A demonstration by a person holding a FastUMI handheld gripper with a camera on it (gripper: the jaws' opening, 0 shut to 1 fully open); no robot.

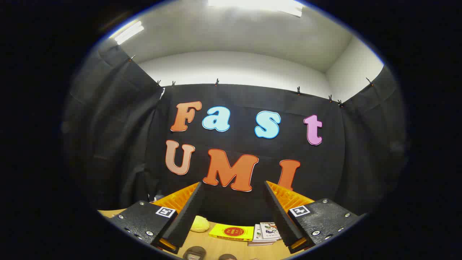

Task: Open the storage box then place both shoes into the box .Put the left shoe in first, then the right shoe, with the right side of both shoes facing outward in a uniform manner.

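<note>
Above the table (213,249), empty parted jaws

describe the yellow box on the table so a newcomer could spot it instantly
Start at the wooden table below the black cloth wall. Between the open gripper's fingers, at the table's far edge, lies a flat yellow box. It sits between a soft pale-yellow lump and a stack of white booklets; its red round mark sets it apart.
</note>
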